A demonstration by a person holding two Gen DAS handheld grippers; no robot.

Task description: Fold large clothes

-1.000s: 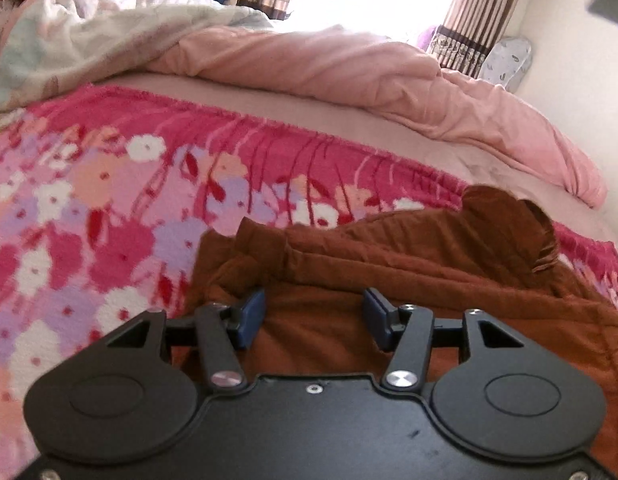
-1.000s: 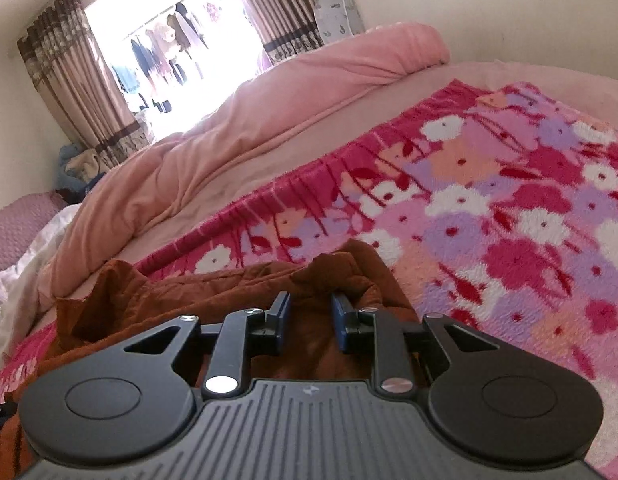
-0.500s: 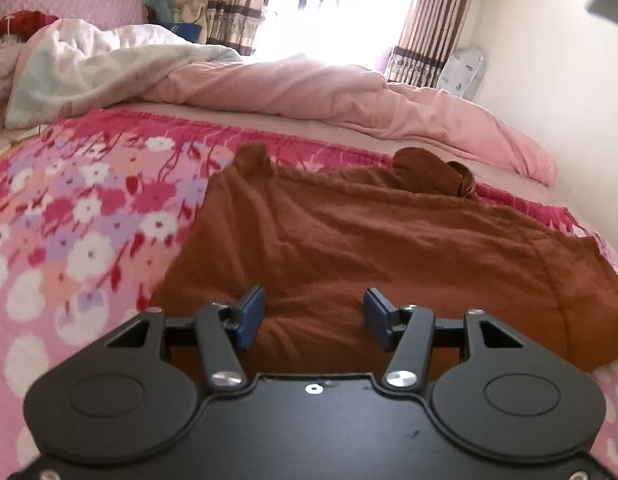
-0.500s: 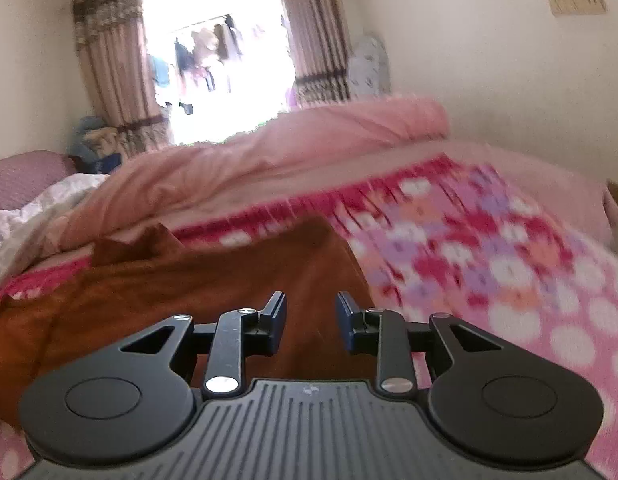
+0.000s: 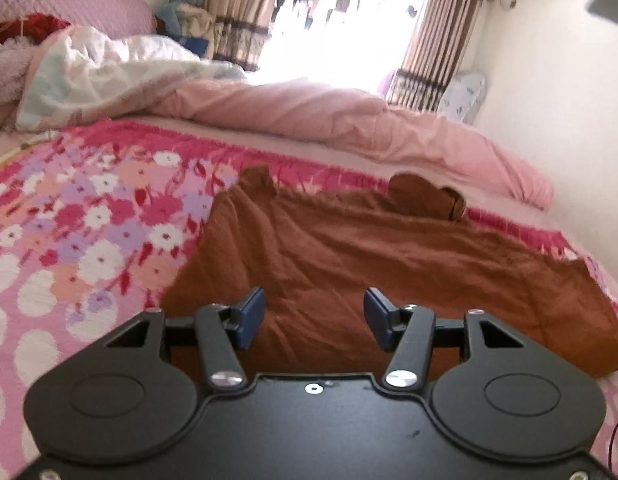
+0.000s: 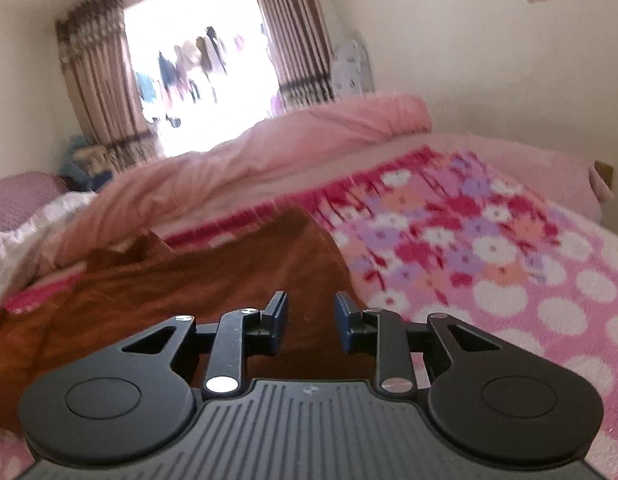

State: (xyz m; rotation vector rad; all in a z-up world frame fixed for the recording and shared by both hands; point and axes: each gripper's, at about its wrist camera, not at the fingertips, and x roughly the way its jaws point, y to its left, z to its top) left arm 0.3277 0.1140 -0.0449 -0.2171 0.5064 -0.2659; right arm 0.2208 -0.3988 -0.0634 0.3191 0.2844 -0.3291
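A brown garment of soft, wrinkled cloth lies spread in the middle of the frame on a fleecy floral blanket with pink, white and lilac flowers. The left gripper hangs above its near edge, blue pads wide apart, holding nothing. In the right wrist view the right gripper is half open and empty over the garment's right corner. A puffy pink quilt lies bunched behind.

Garment: solid rust-brown. Blanket: pink/magenta floral w/ white, lilac, peach blooms; white dots at near edge. Duvet: plain pale pink. Curtains: beige-brown stripes, dark band. Gripper pads: blue; bodies black.
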